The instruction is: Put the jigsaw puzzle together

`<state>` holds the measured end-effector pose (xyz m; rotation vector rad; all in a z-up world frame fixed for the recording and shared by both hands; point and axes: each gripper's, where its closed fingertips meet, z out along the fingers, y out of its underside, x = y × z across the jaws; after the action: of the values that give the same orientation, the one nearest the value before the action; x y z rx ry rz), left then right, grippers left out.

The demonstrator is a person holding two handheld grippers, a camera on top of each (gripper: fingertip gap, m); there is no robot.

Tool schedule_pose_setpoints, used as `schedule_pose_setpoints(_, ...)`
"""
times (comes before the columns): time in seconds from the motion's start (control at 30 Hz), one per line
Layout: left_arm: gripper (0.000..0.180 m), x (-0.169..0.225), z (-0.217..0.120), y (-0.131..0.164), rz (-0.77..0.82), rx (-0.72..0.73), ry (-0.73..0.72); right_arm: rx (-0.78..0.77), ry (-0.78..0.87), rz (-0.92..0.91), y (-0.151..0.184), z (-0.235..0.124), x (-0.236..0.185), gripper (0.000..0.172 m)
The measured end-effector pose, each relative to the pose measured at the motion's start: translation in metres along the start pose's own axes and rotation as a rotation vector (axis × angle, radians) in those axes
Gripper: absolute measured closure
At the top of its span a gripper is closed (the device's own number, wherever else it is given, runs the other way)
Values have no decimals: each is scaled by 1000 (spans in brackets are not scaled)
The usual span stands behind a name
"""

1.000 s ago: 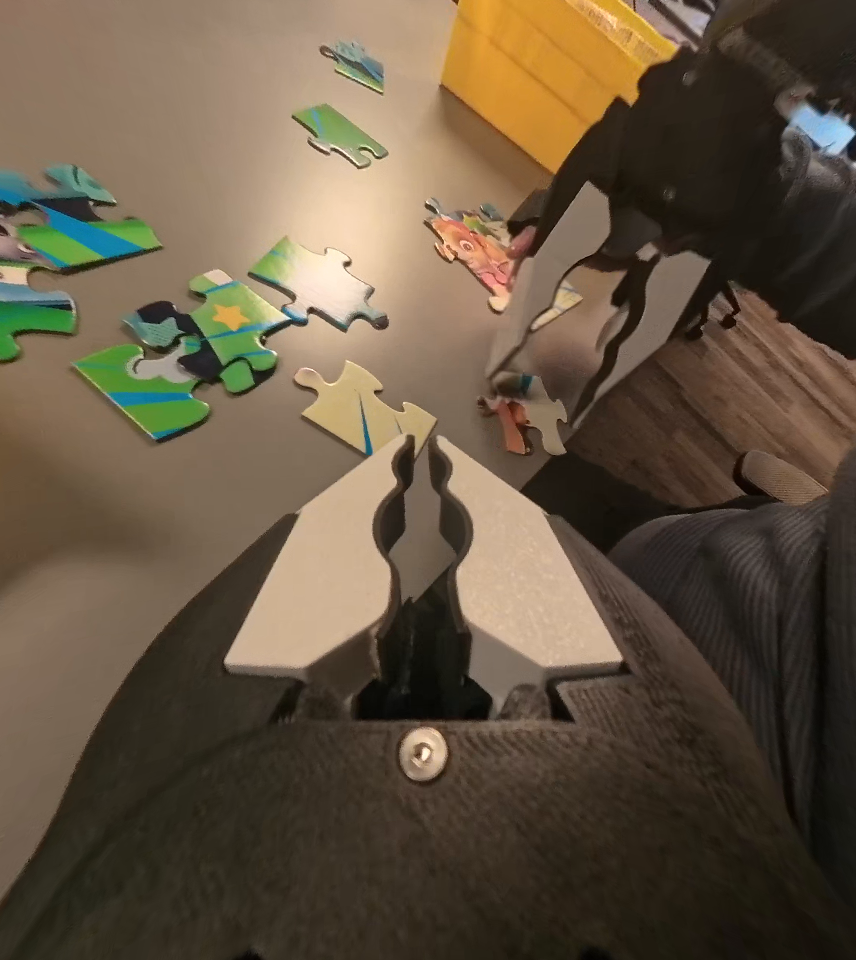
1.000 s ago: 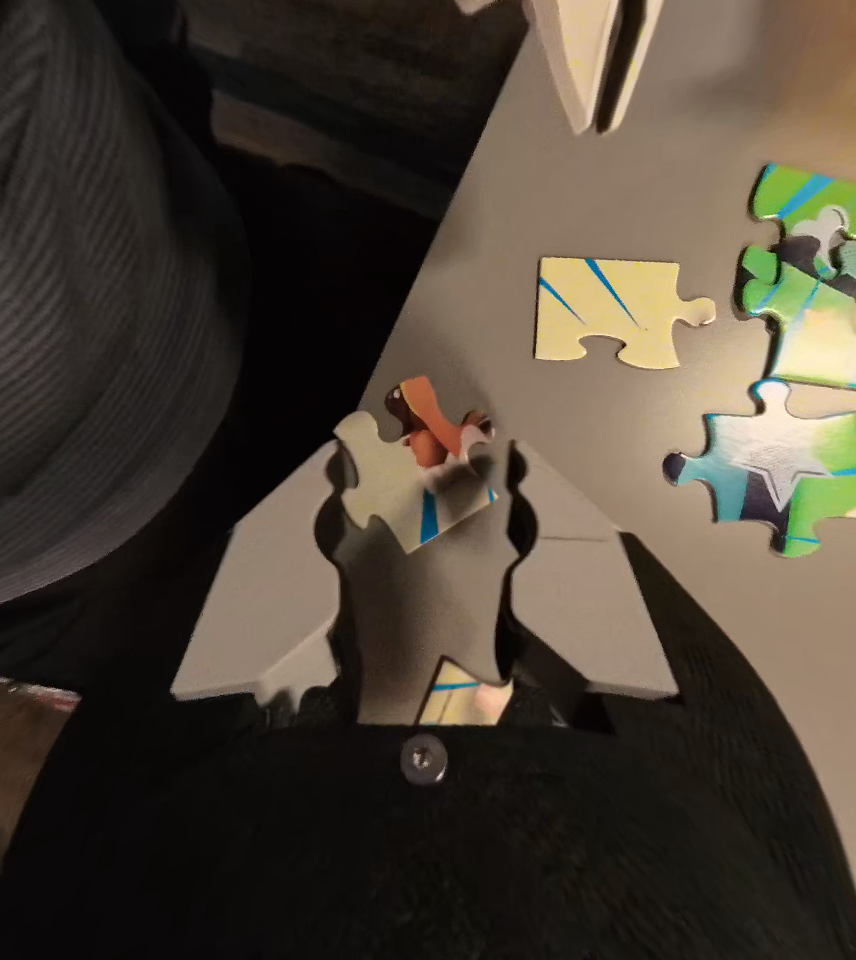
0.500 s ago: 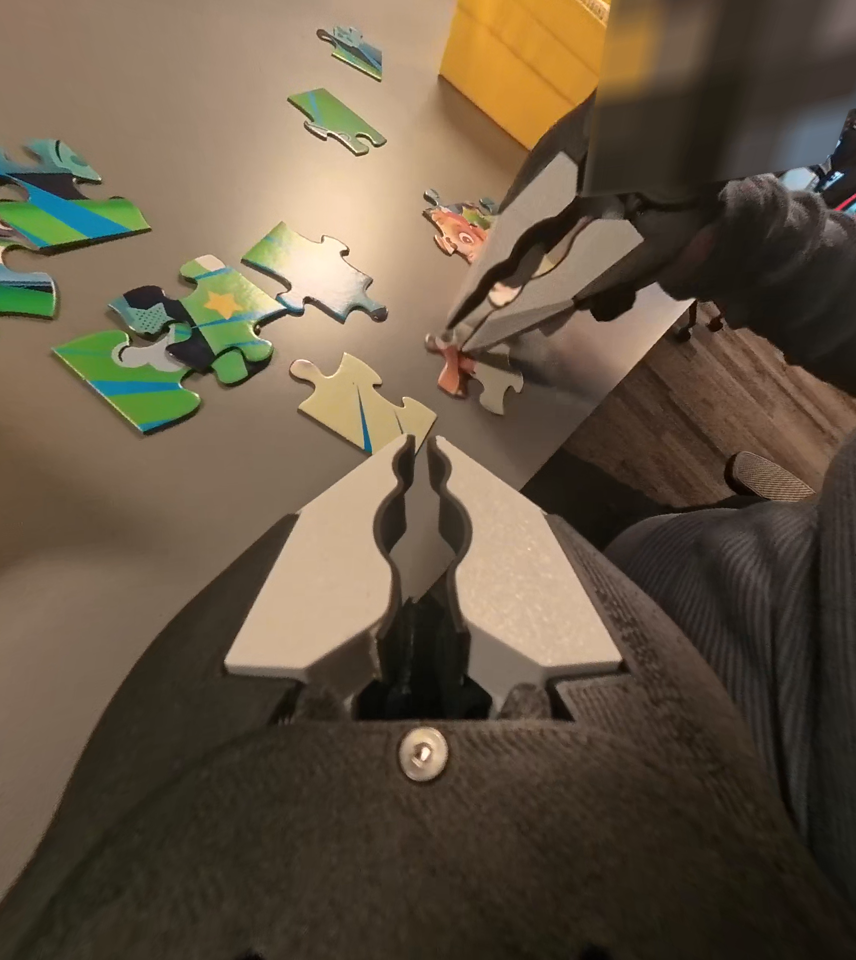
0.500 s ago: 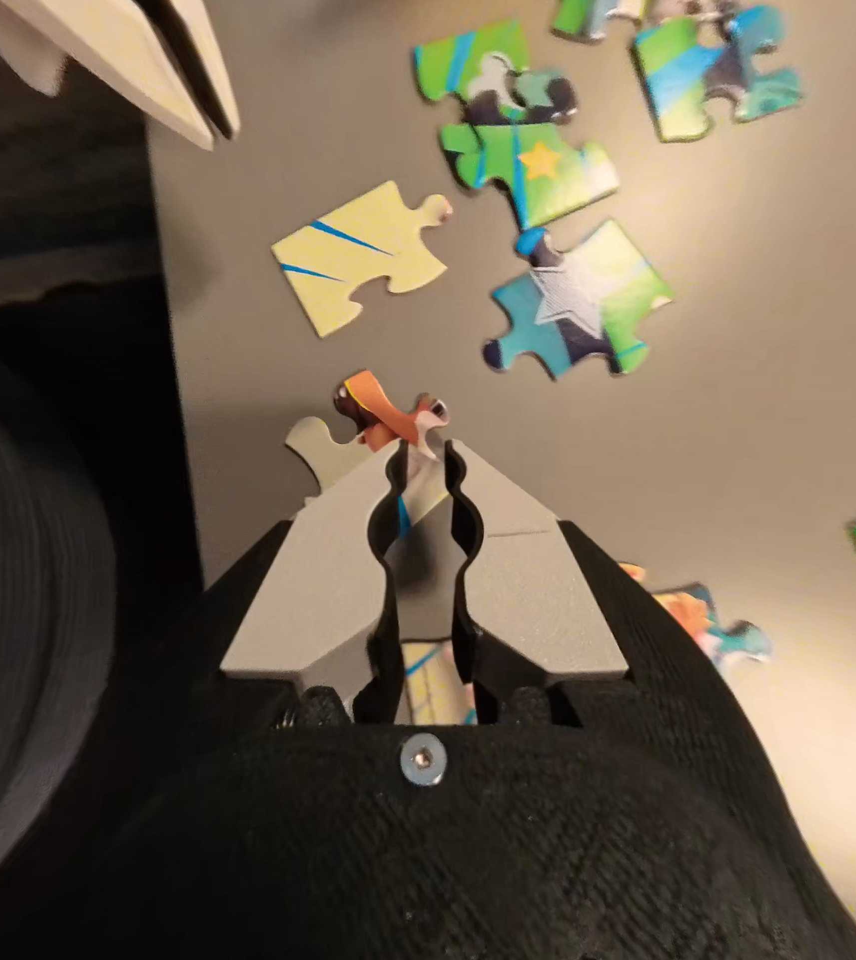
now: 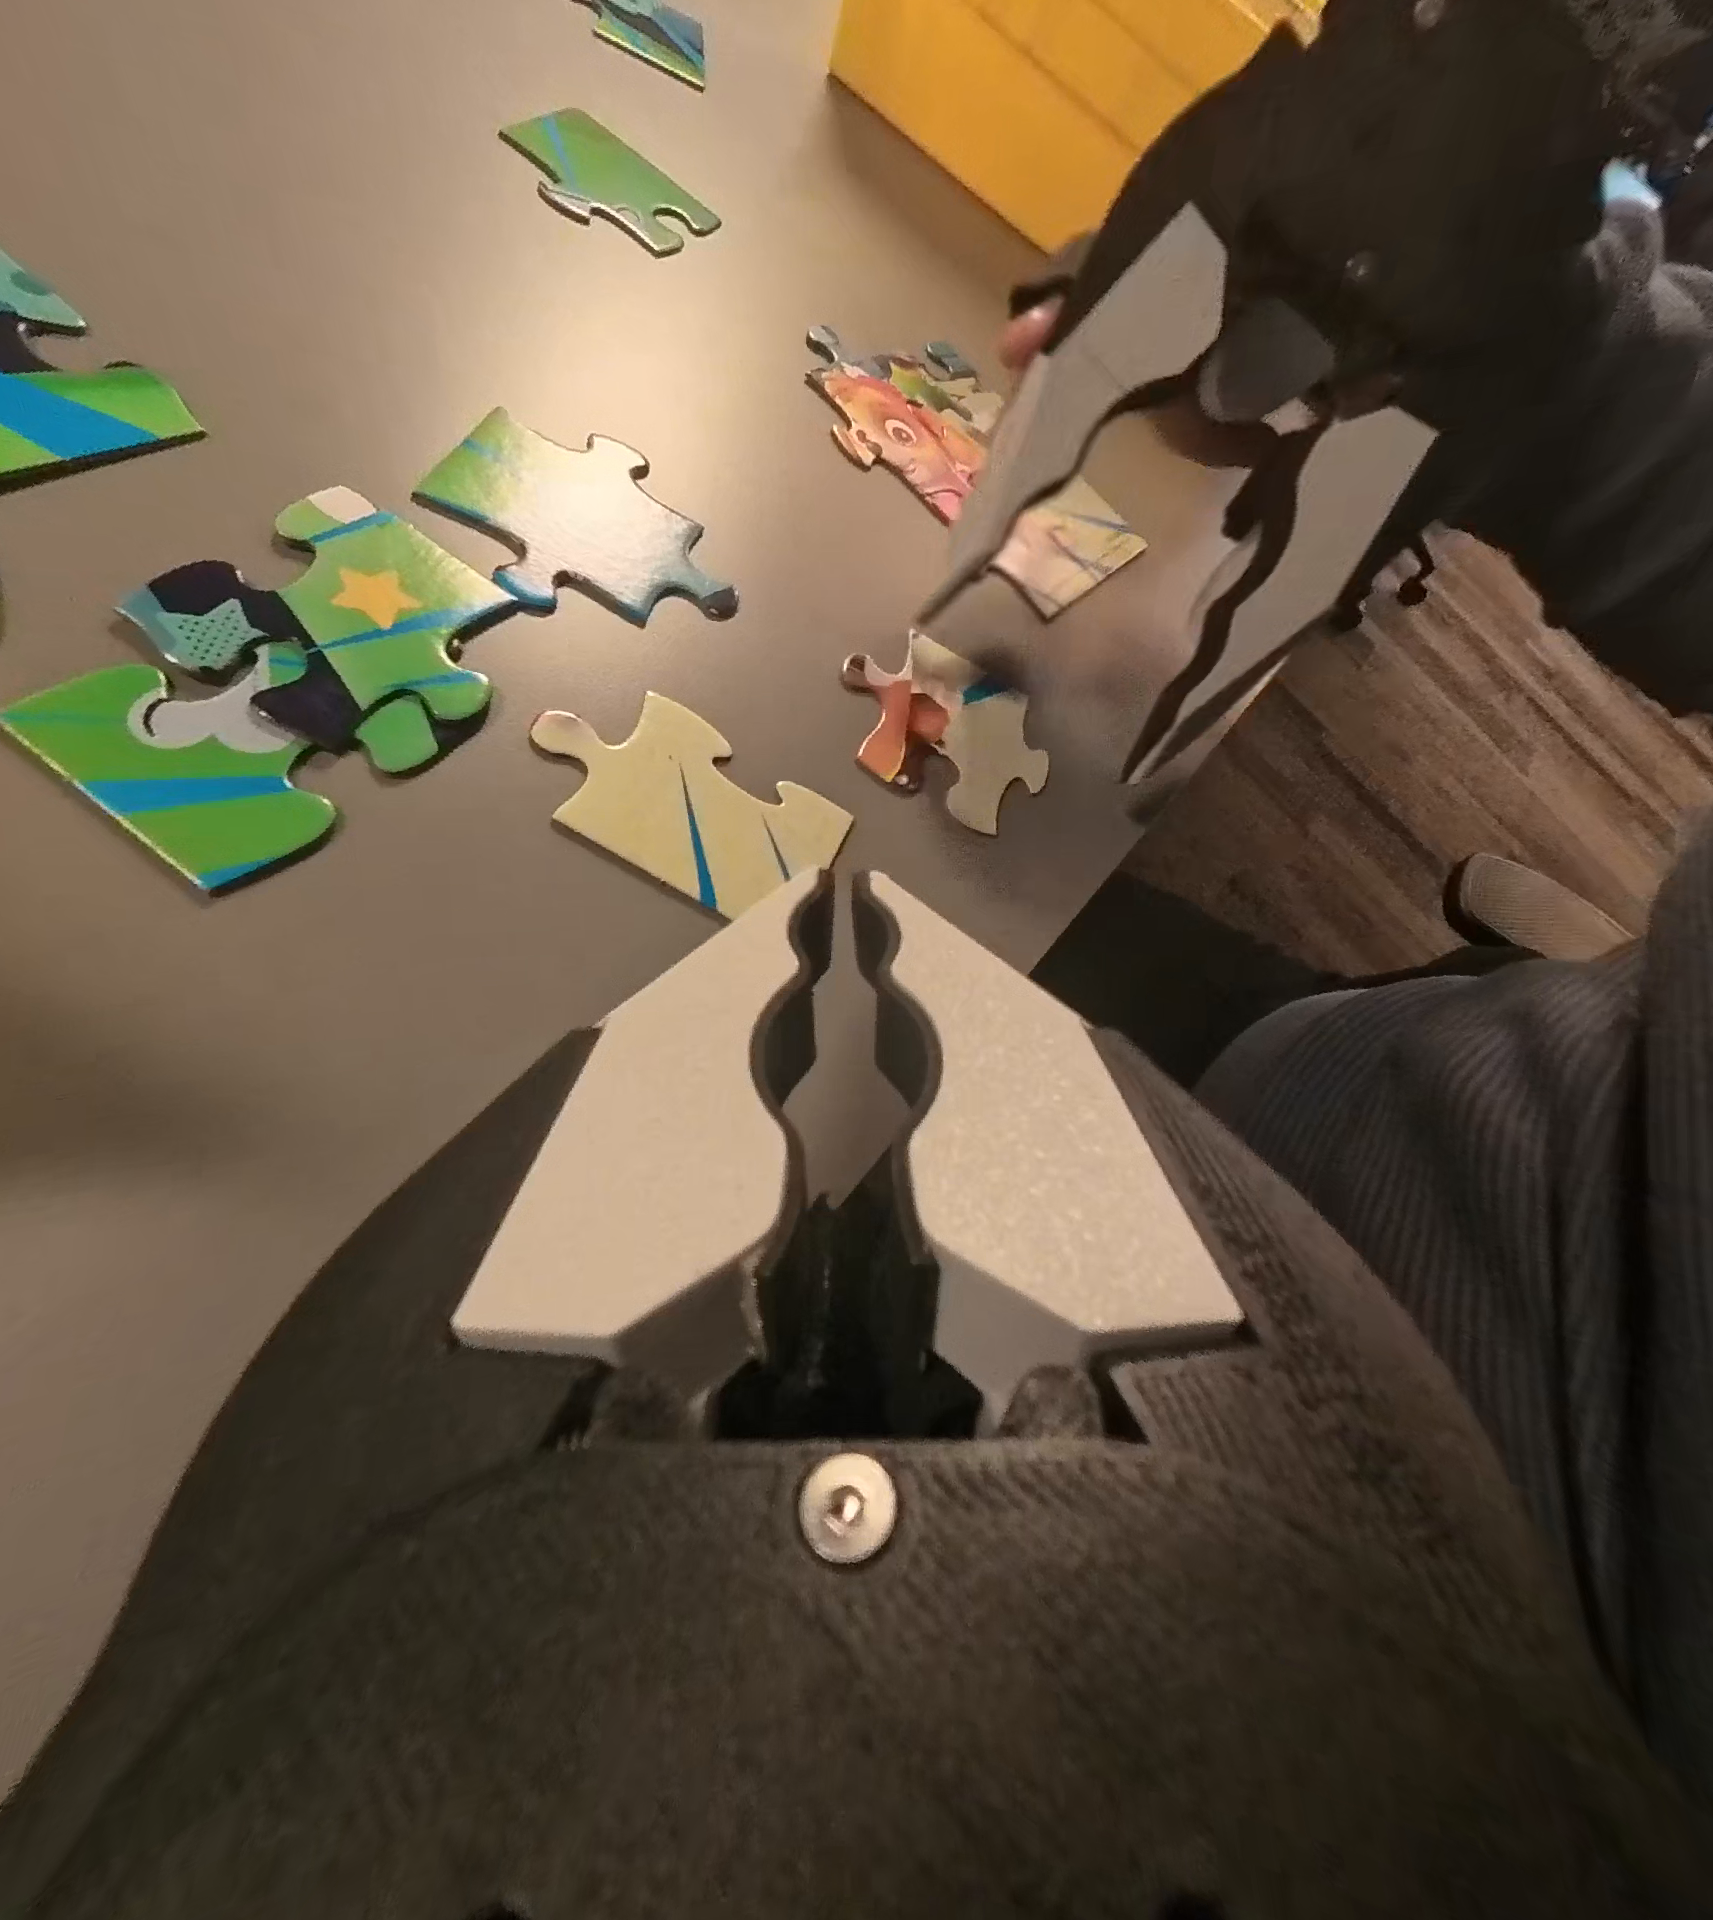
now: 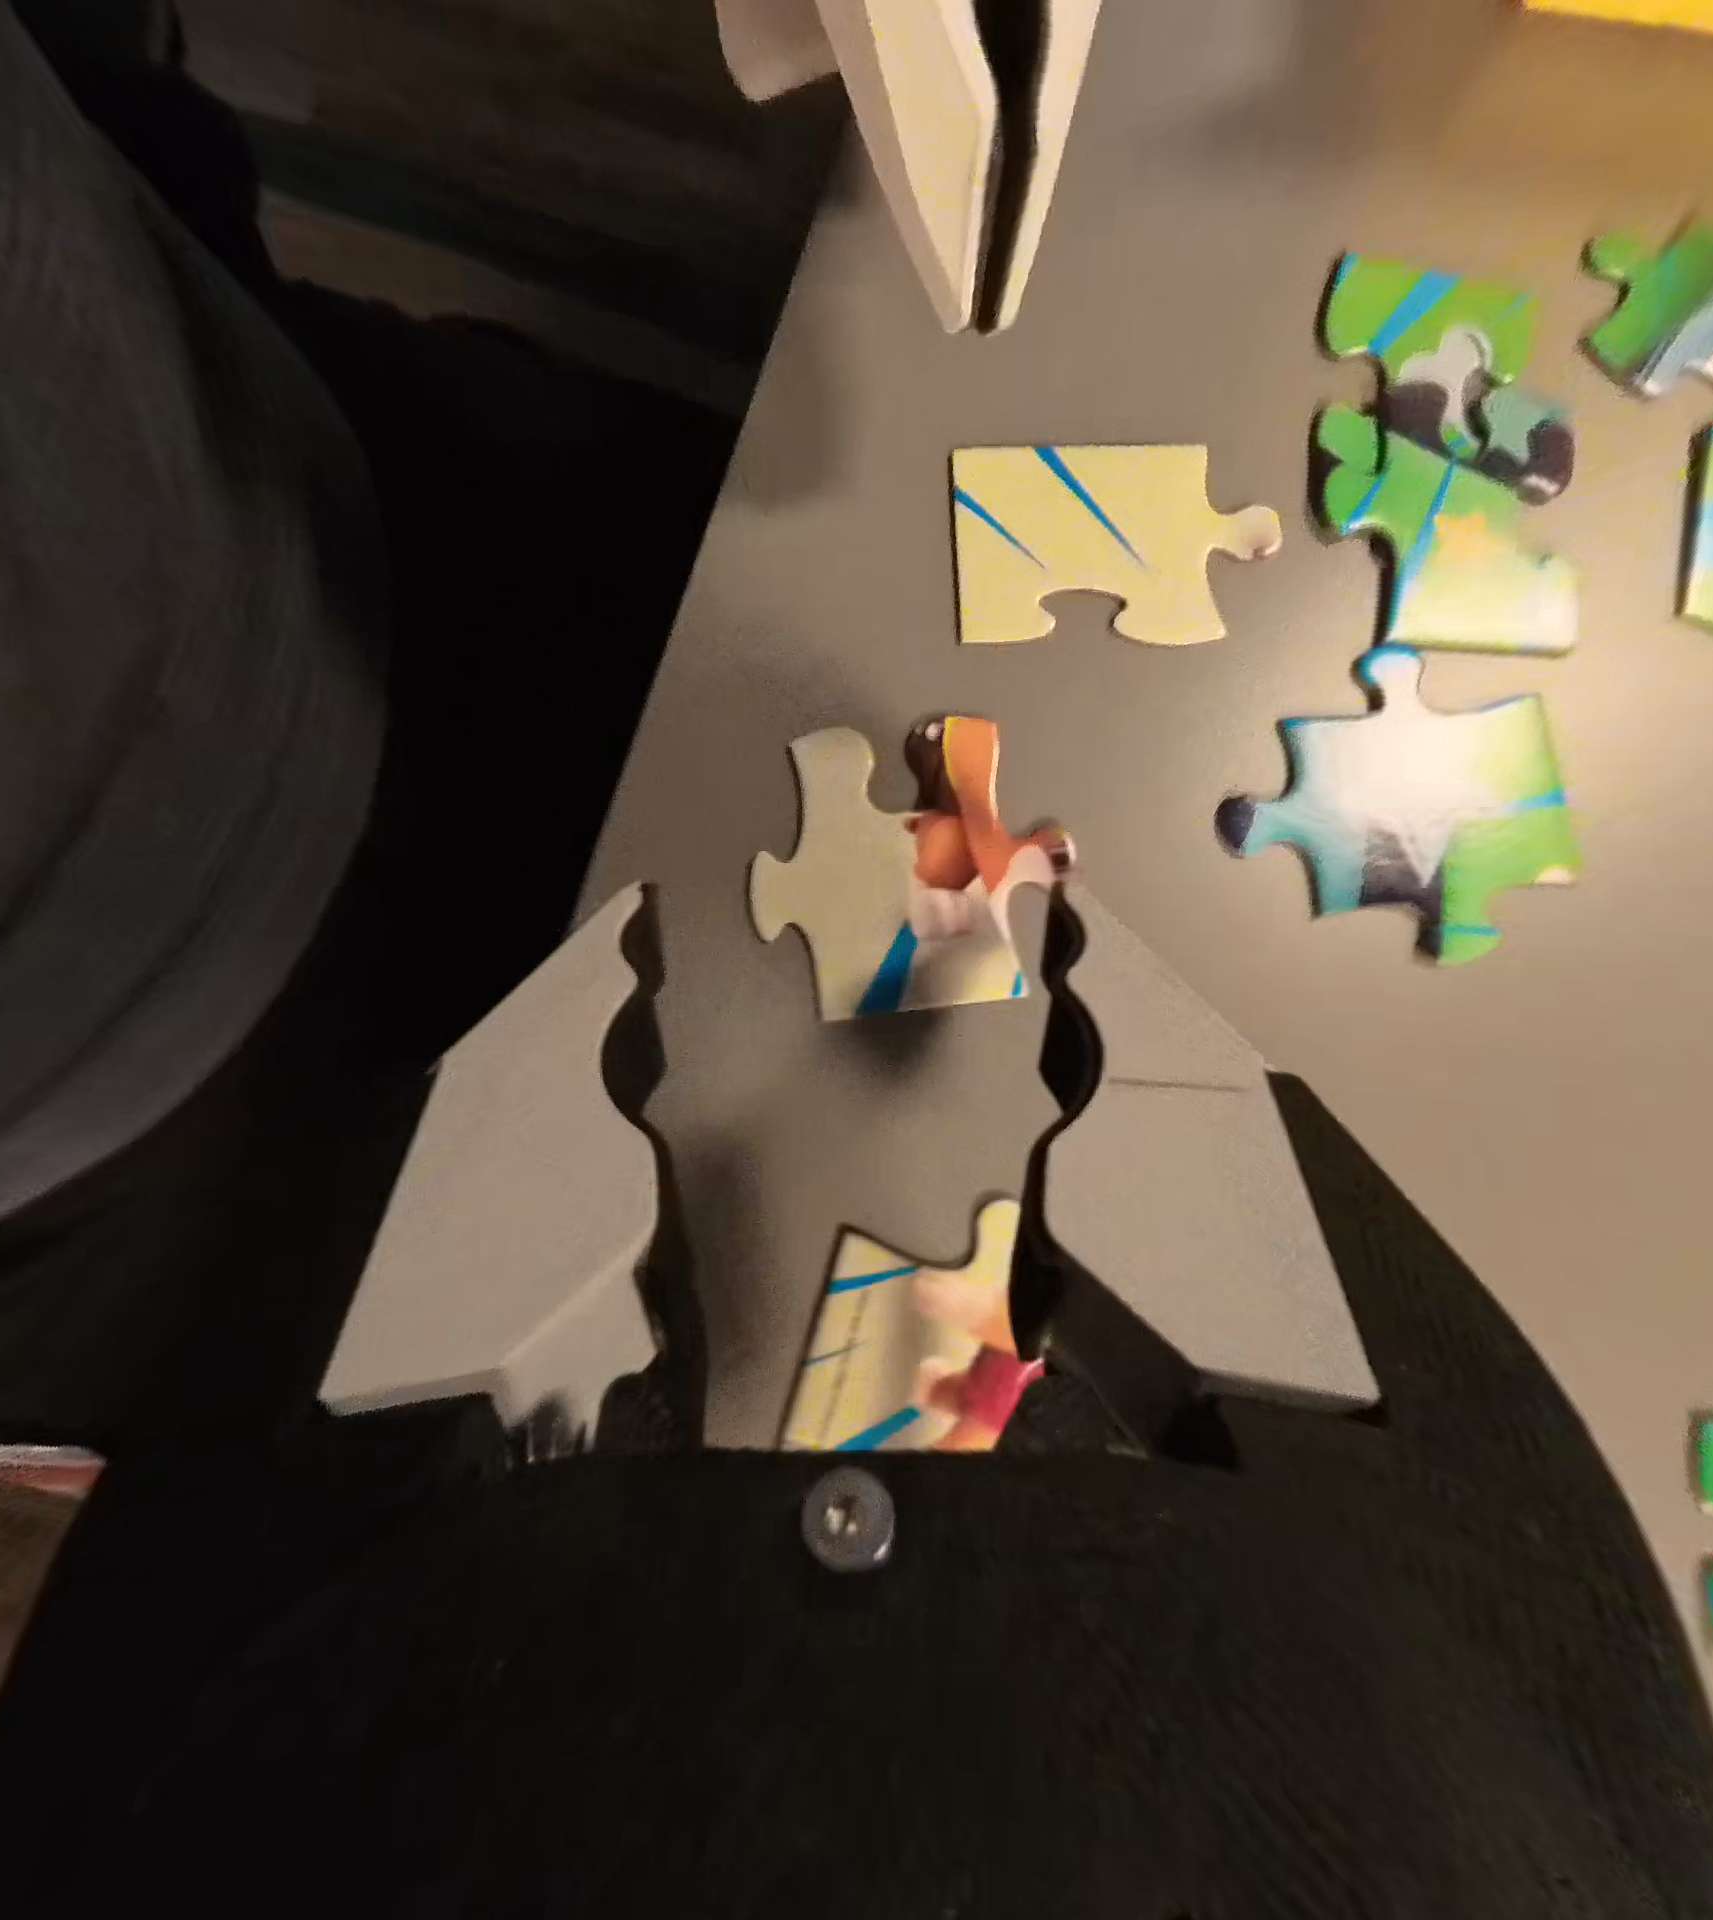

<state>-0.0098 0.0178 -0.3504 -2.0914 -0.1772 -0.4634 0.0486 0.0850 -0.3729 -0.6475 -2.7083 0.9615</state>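
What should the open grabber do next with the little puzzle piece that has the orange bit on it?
Probably lower and close the right gripper on the orange-and-cream piece. Its fingers stand wide open, with the piece lying flat on the grey table between the tips, near the table's edge. A wide gap shows on the left side, so nothing is held. The left gripper is shut, beside the pale yellow piece.

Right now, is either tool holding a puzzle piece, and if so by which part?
Neither. The right tool is open around the orange-and-cream piece lying on the table; the left tool is shut on nothing.
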Motion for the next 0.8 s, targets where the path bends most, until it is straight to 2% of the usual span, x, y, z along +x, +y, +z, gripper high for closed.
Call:
schedule_pose_setpoints(0.07,178,2,2,0,9,-9,8,-44,-7,-34,7,8,7,94)
schedule_pose_setpoints(0.1,178,3,2,-1,14,-10,12,-42,-38,-7,7,10,8,99)
schedule_pose_setpoints(0.2,178,5,1,-3,32,-6,10,-4,-60,79,3,11,16,126)
schedule_pose_setpoints(0.27,178,4,0,-2,35,0,4,4,-8,150,4,10,24,146)
schedule_pose_setpoints(0.3,179,4,-1,-2,33,5,2,13,18,183,5,10,26,150)
schedule_pose_setpoints(0.5,179,-2,-1,-2,19,13,10,85,235,489,7,8,34,164)
schedule_pose_setpoints(0.67,179,0,4,-7,44,8,21,62,364,650,19,-1,34,168)
schedule_pose_setpoints(0.73,179,0,5,-7,55,3,16,16,387,609,25,-9,30,165)
schedule_pose_setpoints(0.8,179,-1,5,-7,62,5,7,74,340,509,11,-13,20,164)
